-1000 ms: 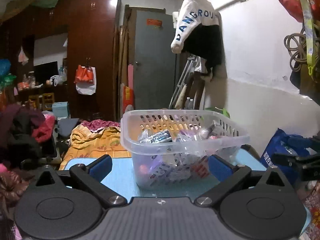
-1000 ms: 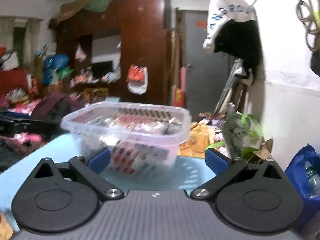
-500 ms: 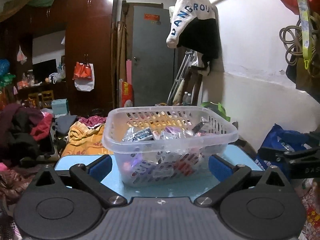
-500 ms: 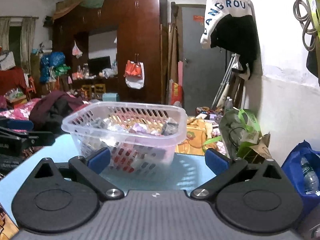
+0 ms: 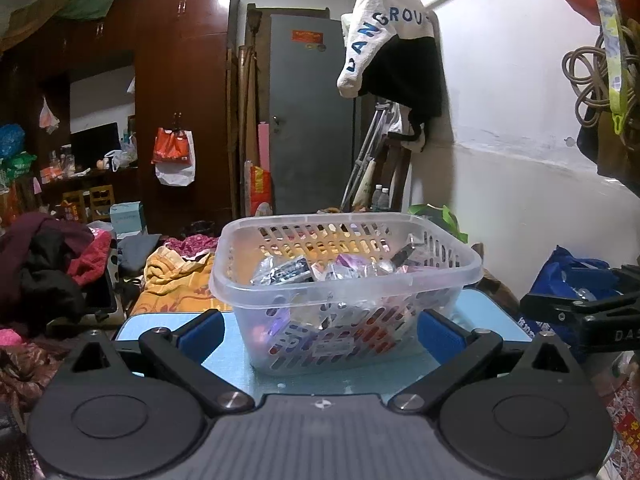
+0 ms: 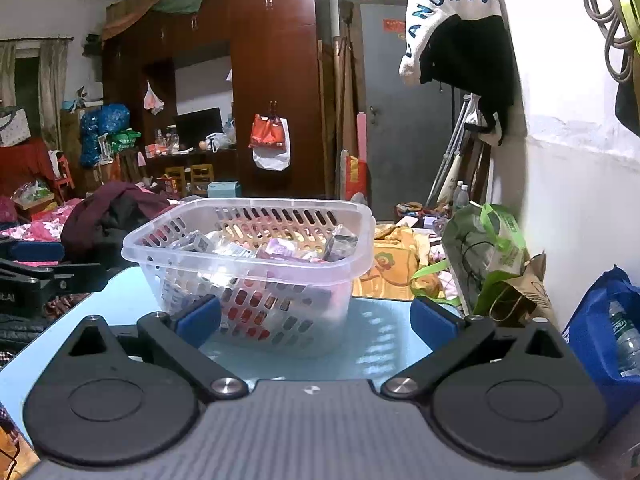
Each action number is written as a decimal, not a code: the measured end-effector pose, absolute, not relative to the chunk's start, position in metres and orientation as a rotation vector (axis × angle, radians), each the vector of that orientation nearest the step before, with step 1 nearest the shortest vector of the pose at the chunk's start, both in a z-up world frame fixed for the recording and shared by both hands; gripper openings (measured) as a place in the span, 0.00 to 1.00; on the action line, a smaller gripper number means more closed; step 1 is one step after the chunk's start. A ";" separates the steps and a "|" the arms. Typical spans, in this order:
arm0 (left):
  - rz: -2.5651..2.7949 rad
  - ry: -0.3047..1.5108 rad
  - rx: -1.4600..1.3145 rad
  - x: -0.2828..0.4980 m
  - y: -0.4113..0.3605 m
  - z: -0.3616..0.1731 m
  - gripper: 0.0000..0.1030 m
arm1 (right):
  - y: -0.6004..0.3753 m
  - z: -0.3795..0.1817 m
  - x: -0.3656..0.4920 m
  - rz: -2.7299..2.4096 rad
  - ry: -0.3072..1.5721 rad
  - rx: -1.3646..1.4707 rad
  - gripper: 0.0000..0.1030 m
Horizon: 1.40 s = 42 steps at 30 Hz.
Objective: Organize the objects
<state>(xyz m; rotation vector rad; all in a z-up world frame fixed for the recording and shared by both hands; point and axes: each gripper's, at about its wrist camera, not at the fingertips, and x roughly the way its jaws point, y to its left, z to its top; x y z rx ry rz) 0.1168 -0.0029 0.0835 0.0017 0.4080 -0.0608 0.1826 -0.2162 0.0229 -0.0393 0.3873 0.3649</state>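
Left gripper [image 5: 319,328]: I see my jaws spread wide, nothing between them, low over the table.
Right gripper [image 6: 316,318]: I see these jaws released too, holding nothing, beside the left one.
Table [image 5: 476,308]: light blue top, under both grippers.
Basket [image 5: 344,280]: clear and slotted, standing on the table just ahead of my fingertips, centred in the left view, left of centre in the right.
Packets [image 5: 288,270]: I see foil and purple wrappers piled inside the basket.
Wardrobe [image 6: 276,80]: dark red, far behind.
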 end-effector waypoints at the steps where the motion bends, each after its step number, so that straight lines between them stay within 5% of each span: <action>1: -0.058 0.405 0.002 0.116 -0.003 0.083 1.00 | -0.216 0.023 0.182 0.364 0.386 -0.038 1.00; 42: -0.064 0.412 0.017 0.114 -0.014 0.081 1.00 | -0.223 0.012 0.184 0.380 0.420 -0.017 1.00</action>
